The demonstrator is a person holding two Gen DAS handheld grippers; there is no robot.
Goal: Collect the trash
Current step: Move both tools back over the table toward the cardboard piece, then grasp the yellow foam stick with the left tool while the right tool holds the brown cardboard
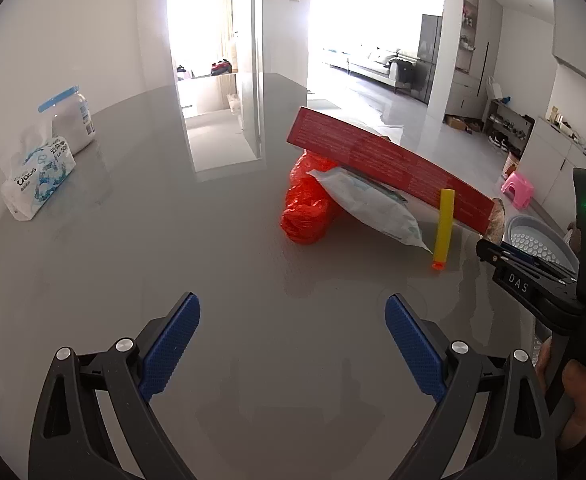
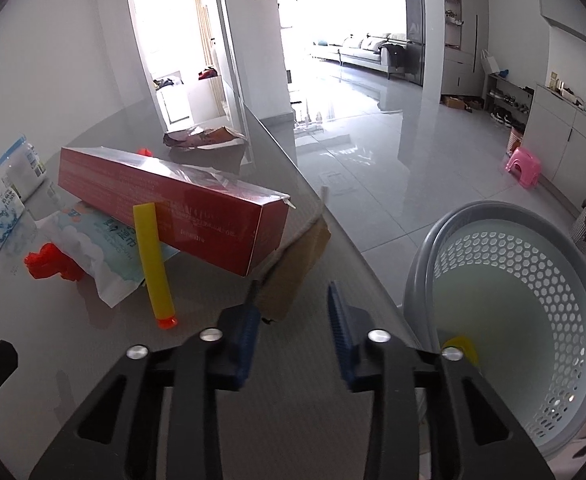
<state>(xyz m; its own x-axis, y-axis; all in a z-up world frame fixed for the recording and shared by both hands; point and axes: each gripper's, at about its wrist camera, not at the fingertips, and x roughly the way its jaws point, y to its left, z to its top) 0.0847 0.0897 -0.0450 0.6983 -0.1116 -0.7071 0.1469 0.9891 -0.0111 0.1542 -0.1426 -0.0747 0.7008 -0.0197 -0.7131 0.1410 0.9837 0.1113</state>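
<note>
Two grippers — left gripper [image 1: 293,312] wide, right gripper [image 2: 293,300] narrower, empty.

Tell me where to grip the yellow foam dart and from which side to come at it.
Grip the yellow foam dart across its lower shaft, just above the orange tip, coming from the near table edge. Its upper end leans on the red box, while the lower part lies free on the table.

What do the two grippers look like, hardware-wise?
Both match: black skeletal linkage arms with silver pivot bolts and blue ribbed pads. Left gripper; right gripper. From the left wrist view, the right unit's black body bears white "DAS" lettering and a lit green LED. No cables visible.
</note>
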